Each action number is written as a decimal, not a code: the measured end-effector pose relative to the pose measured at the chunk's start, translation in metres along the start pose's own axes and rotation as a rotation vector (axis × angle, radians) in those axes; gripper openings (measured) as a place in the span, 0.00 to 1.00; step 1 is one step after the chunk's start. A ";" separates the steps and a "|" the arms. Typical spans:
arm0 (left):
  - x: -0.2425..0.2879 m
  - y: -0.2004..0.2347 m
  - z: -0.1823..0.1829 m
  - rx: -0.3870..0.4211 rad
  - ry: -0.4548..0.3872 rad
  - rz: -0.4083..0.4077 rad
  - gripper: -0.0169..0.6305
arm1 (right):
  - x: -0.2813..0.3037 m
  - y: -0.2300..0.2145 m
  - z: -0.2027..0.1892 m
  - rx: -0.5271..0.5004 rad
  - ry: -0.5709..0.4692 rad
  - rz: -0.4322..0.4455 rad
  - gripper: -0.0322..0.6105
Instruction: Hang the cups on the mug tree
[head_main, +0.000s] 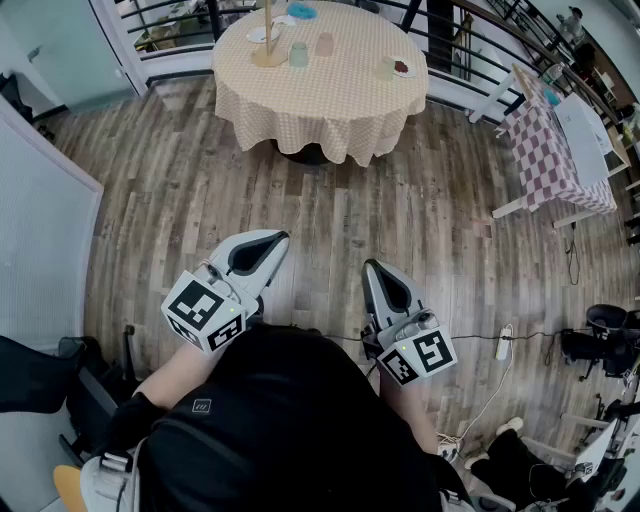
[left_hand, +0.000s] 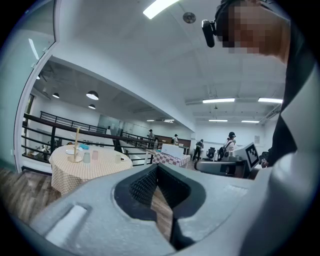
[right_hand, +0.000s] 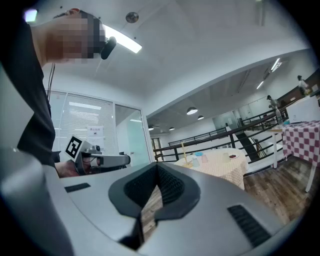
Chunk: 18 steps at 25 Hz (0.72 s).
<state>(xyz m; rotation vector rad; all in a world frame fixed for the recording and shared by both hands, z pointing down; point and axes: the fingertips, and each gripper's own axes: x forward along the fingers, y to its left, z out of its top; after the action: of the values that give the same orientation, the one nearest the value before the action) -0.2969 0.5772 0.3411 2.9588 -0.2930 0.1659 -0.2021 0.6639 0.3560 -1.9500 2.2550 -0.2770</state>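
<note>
A wooden mug tree (head_main: 268, 40) stands on the round table with a checkered cloth (head_main: 330, 110), far ahead across the wood floor. Near it stand a green cup (head_main: 299, 54), a pink cup (head_main: 325, 44) and a pale cup (head_main: 386, 68). My left gripper (head_main: 276, 241) and right gripper (head_main: 371, 269) are held close to the person's body, far from the table, both shut with nothing between the jaws. The left gripper view shows the shut left gripper (left_hand: 157, 168) and the distant mug tree (left_hand: 76, 148). In the right gripper view, the shut right gripper (right_hand: 157, 167) points toward the mug tree (right_hand: 184, 153).
A black railing (head_main: 480, 45) runs behind the round table. A second table with a red checkered cloth (head_main: 555, 150) stands at the right. A white partition (head_main: 40, 250) borders the left. Cables and a power strip (head_main: 505, 342) lie on the floor at right. People stand far off (left_hand: 230, 145).
</note>
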 end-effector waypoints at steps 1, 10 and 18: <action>0.002 -0.004 -0.001 0.002 -0.003 0.003 0.04 | -0.005 -0.001 -0.001 -0.001 0.005 0.003 0.07; 0.016 -0.030 -0.011 0.010 -0.015 0.052 0.04 | -0.042 -0.005 -0.004 -0.086 0.030 0.055 0.07; 0.032 -0.020 -0.017 0.001 0.007 0.080 0.04 | -0.029 -0.030 -0.005 -0.016 0.027 0.079 0.07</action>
<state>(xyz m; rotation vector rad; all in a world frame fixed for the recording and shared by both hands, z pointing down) -0.2629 0.5933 0.3589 2.9489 -0.4108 0.1866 -0.1707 0.6882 0.3676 -1.8707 2.3519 -0.2785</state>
